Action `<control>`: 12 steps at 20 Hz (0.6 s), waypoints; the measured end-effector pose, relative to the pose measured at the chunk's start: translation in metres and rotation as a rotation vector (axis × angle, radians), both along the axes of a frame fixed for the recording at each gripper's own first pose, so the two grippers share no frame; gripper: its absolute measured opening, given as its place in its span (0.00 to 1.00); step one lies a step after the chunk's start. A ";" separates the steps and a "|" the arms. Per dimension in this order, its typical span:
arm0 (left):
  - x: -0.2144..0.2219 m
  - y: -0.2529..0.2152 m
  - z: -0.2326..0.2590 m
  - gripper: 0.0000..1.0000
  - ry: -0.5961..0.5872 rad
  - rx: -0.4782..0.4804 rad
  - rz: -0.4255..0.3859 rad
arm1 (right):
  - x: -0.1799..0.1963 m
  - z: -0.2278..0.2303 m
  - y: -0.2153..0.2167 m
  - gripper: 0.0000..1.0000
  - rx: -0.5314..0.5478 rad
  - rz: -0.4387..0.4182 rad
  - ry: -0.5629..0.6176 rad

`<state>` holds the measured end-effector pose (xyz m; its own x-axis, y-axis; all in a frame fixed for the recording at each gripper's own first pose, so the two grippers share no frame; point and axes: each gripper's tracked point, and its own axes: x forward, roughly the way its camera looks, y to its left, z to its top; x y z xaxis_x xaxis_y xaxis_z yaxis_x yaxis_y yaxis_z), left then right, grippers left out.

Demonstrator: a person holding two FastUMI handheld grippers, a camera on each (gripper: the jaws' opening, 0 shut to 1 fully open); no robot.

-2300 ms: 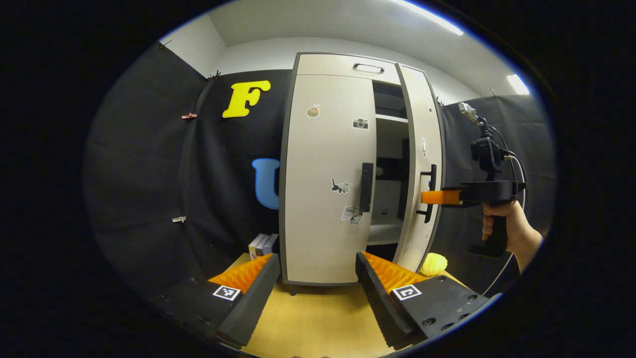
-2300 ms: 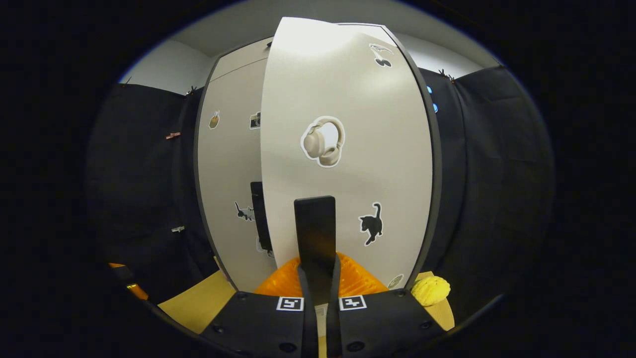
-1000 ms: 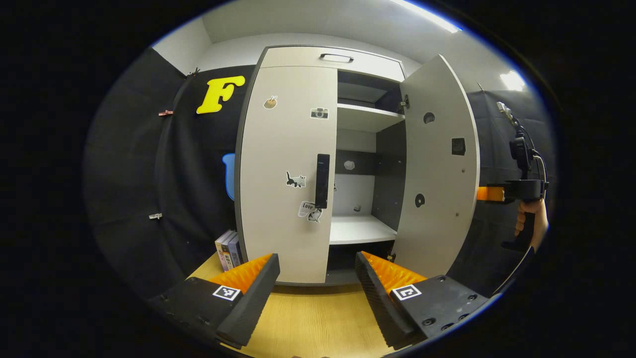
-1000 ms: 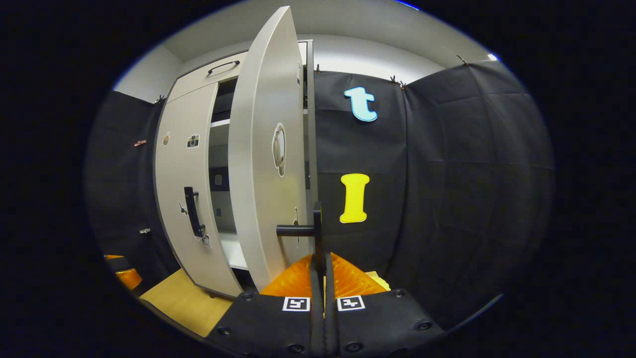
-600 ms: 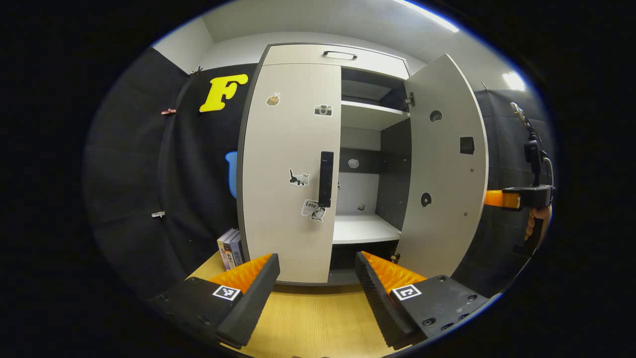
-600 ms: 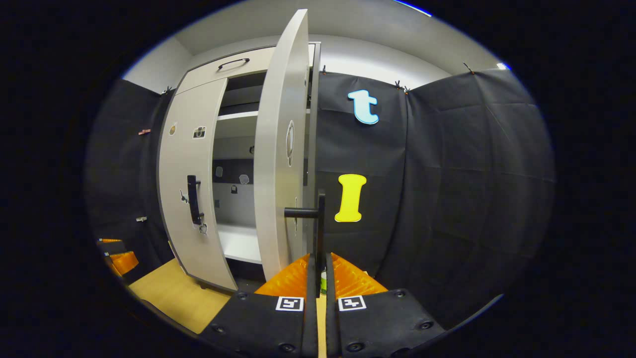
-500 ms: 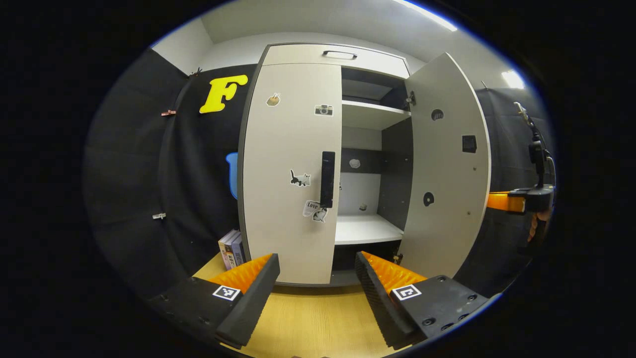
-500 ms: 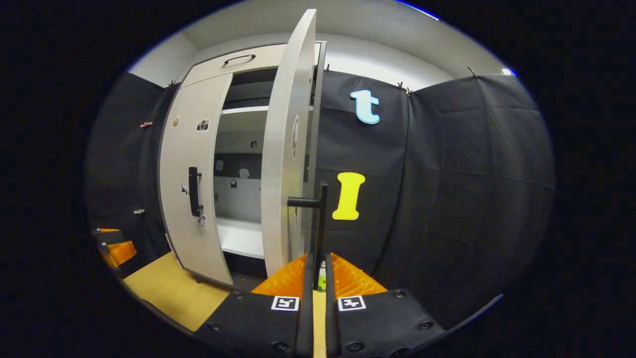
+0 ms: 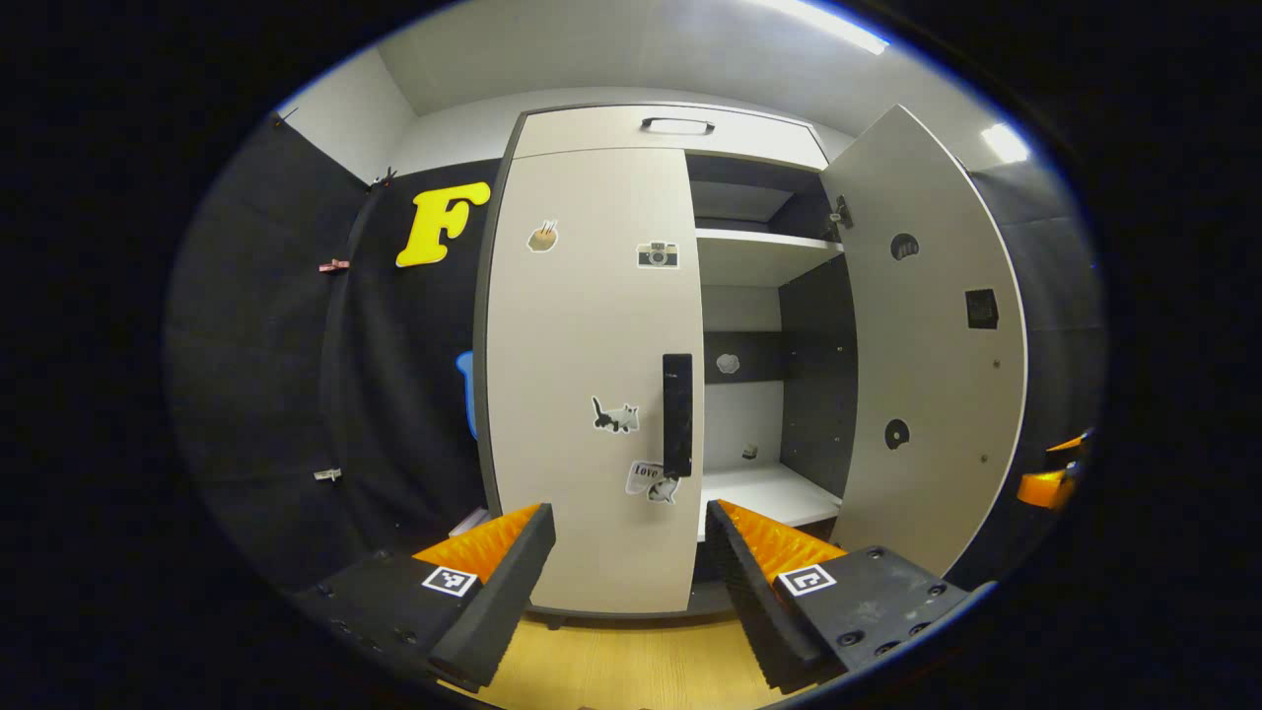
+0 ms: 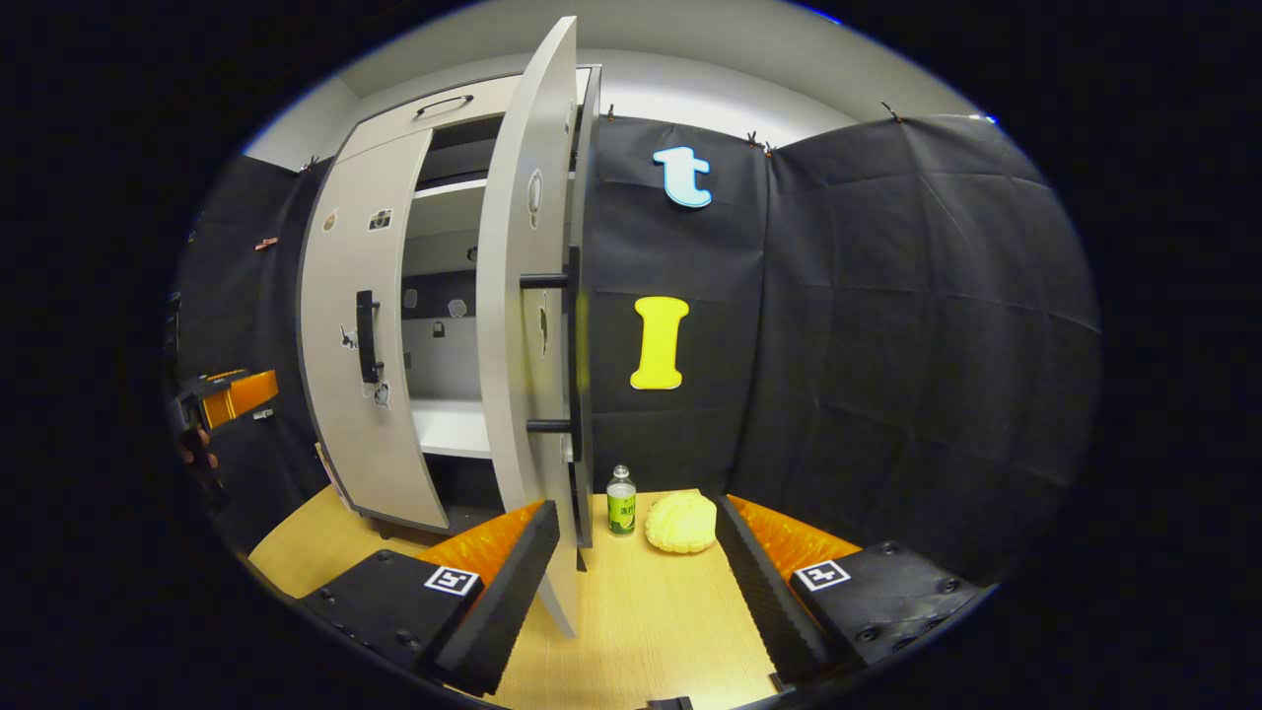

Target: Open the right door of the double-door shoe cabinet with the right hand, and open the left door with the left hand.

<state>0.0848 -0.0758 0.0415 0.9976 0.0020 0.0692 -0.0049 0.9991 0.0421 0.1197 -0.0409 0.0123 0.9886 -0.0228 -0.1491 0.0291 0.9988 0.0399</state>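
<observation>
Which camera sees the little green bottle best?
The right gripper view. The green bottle stands upright on the wooden floor beside a yellow bumpy thing, just past the edge of the open right door. In the left gripper view that door swings across that side.

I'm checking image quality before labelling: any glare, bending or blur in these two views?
Left gripper view: ceiling light strips blow out white, and the left door bows outward but stays sharp. Right gripper view: the right door curves strongly from fisheye distortion; the bottle is sharp, its label too small to judge.
</observation>
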 end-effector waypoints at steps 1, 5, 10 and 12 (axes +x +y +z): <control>0.009 -0.002 0.007 0.95 -0.014 -0.001 -0.005 | -0.002 -0.001 -0.003 1.00 0.006 -0.013 -0.008; 0.051 -0.011 0.029 0.95 -0.064 -0.023 -0.016 | -0.008 -0.004 -0.010 1.00 0.011 -0.039 -0.059; 0.102 -0.027 0.034 0.95 -0.077 -0.019 -0.047 | -0.008 -0.013 -0.020 0.99 0.003 -0.064 -0.069; 0.119 -0.033 0.031 0.95 -0.066 -0.004 -0.052 | -0.007 -0.019 -0.020 0.99 0.009 -0.050 -0.055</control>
<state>0.2040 -0.1088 0.0729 0.9897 -0.0488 0.1349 0.0439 0.9983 0.0389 0.1131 -0.0604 -0.0066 0.9929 -0.0717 -0.0946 0.0768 0.9957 0.0519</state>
